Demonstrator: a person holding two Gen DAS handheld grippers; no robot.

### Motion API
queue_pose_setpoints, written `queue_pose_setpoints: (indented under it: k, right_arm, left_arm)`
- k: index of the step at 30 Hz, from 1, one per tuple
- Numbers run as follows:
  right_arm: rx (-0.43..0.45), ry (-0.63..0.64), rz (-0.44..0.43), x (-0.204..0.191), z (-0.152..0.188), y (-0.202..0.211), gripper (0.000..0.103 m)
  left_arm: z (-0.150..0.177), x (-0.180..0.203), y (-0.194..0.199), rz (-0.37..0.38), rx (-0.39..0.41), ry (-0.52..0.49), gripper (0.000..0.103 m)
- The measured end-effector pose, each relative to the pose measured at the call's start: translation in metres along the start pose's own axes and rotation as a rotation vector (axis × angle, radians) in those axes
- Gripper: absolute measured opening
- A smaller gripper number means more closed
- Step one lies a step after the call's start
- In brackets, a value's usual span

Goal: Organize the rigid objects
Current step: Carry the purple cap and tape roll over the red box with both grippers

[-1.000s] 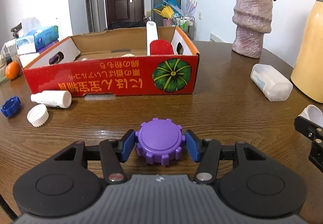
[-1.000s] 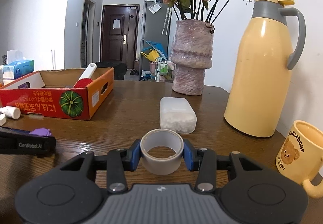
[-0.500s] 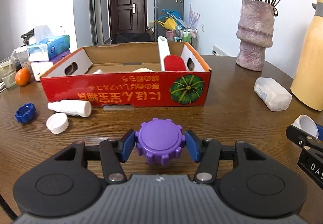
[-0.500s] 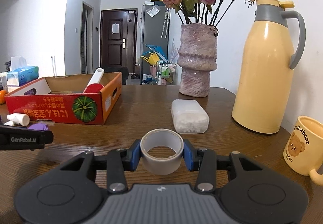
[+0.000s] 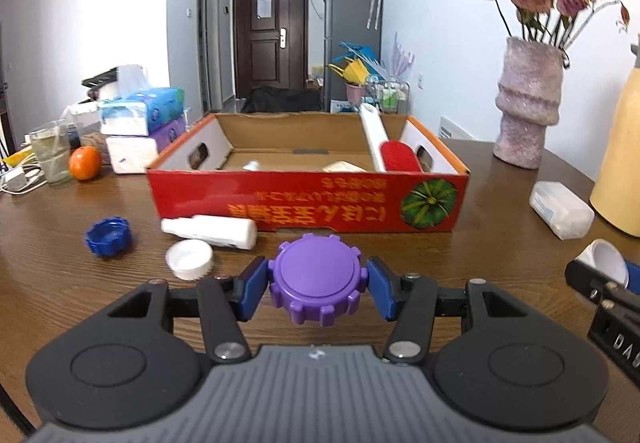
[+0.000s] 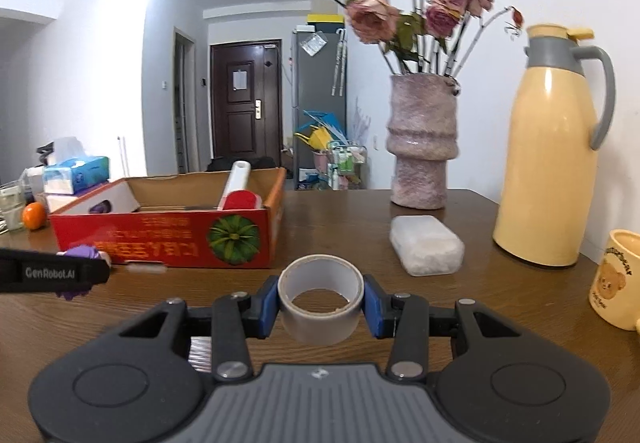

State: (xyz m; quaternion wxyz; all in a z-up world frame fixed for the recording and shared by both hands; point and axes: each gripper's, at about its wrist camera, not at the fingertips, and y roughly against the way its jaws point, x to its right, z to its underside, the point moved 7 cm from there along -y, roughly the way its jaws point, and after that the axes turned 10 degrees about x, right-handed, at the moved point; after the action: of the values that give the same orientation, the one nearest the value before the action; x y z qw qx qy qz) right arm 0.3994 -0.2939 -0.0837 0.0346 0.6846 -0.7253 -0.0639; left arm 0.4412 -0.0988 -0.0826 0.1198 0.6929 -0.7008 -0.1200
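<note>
My left gripper point(image 5: 317, 285) is shut on a purple toothed cap point(image 5: 317, 279), held above the table in front of the red cardboard box point(image 5: 308, 203). My right gripper point(image 6: 320, 301) is shut on a grey tape roll point(image 6: 320, 299), held above the table right of the box point(image 6: 172, 235). The box holds a red-and-white lint roller point(image 5: 390, 149) and small white items. A white bottle point(image 5: 210, 230), a white cap point(image 5: 189, 259) and a blue cap point(image 5: 108, 236) lie on the table left of the purple cap. A clear plastic case point(image 6: 426, 249) lies to the right.
A pink vase with dried roses point(image 6: 422, 149), a yellow thermos point(image 6: 552, 163) and a bear mug point(image 6: 616, 279) stand on the right. Tissue boxes point(image 5: 140, 123), an orange point(image 5: 84, 162) and a glass point(image 5: 50, 153) stand at the far left.
Both grippers have risen and tilted up with their objects still held. The box now sits farther off and lower in both views.
</note>
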Motion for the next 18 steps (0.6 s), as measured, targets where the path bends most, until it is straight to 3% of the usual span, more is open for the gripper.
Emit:
queue_pose_setpoints:
  k: [18]
  right_arm:
    - [0.010, -0.016, -0.042, -0.072, -0.009, -0.002, 0.042]
  left_arm:
    - [-0.025, -0.072, 0.015, -0.024, 0.069, 0.049, 0.055]
